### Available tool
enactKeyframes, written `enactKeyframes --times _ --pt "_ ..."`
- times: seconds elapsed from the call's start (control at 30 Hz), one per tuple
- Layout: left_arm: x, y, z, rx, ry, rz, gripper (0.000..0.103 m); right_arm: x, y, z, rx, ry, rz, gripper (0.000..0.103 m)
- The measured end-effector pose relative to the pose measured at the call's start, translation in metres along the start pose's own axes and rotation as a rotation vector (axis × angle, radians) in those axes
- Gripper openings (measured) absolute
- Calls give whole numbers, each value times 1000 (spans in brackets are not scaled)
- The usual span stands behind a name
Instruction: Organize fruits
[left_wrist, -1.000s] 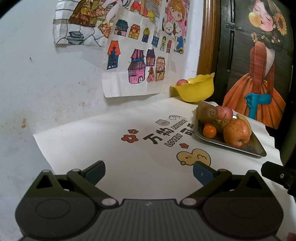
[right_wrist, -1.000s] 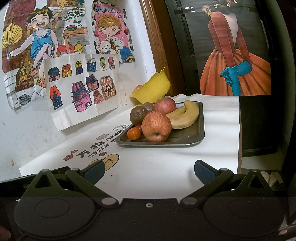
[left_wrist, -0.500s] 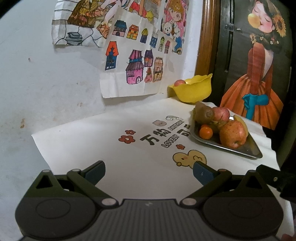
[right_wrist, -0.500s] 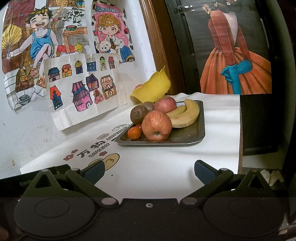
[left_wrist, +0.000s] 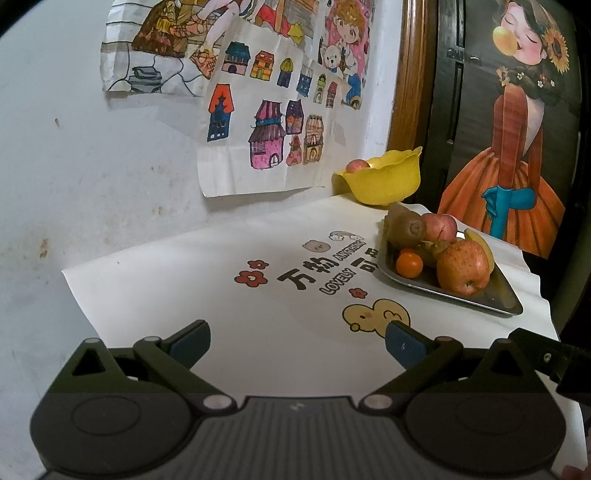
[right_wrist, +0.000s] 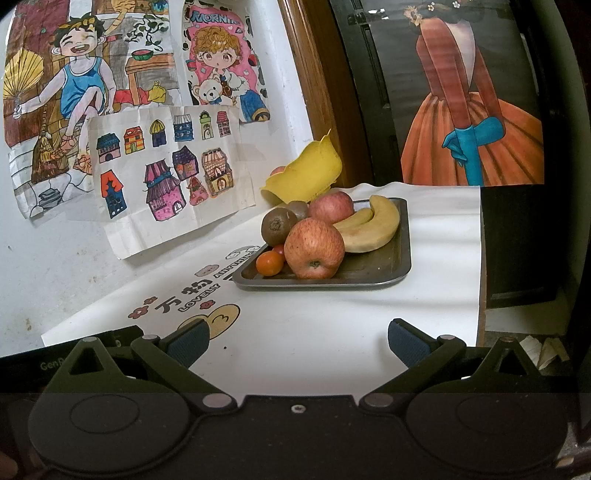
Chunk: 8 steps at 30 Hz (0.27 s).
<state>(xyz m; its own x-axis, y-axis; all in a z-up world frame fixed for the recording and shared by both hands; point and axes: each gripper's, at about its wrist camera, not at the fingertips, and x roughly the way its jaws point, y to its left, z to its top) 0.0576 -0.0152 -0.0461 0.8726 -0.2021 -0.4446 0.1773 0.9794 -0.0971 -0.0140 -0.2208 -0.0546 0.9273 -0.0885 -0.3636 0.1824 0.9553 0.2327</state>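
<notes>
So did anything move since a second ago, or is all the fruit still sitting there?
Nothing was picked up or let go. The left gripper shifted a little, so the tray and yellow bowl slide slightly in its view. The right gripper barely moved. Both are open and empty. The apples, banana, kiwis and small orange fruit lie on the tray as before.
</notes>
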Motion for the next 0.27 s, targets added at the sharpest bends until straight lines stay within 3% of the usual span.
enactKeyframes --times 0.27 --pt "0 -2 -1 4 1 0 103 0 0 0 1 0 -1 102"
